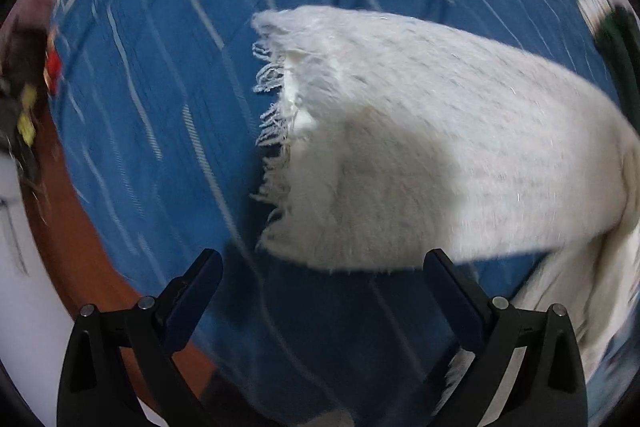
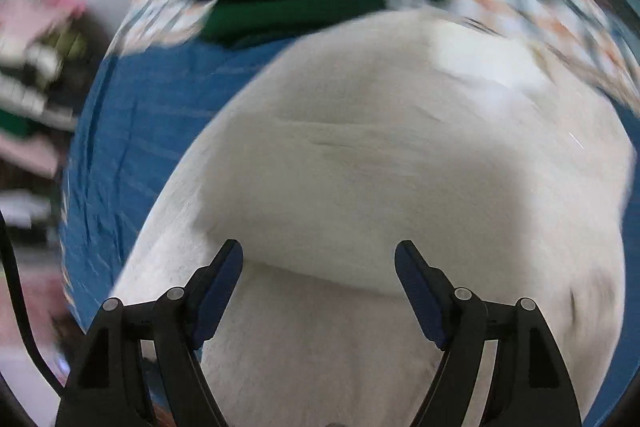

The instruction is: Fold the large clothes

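Your left gripper stands apart, empty, above the blue striped bedsheet. The white fuzzy fringed shawl lies folded on it, its fringed edge facing open sheet. Your right gripper also stands apart over the shawl, holding nothing.

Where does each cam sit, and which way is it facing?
Left wrist: on the left gripper, looking down at the blue striped bedsheet and the fringed end of the white fuzzy shawl; open jaws show.
Right wrist: on the right gripper, over the shawl's middle; open jaws show.
Shared: shawl, sheet.
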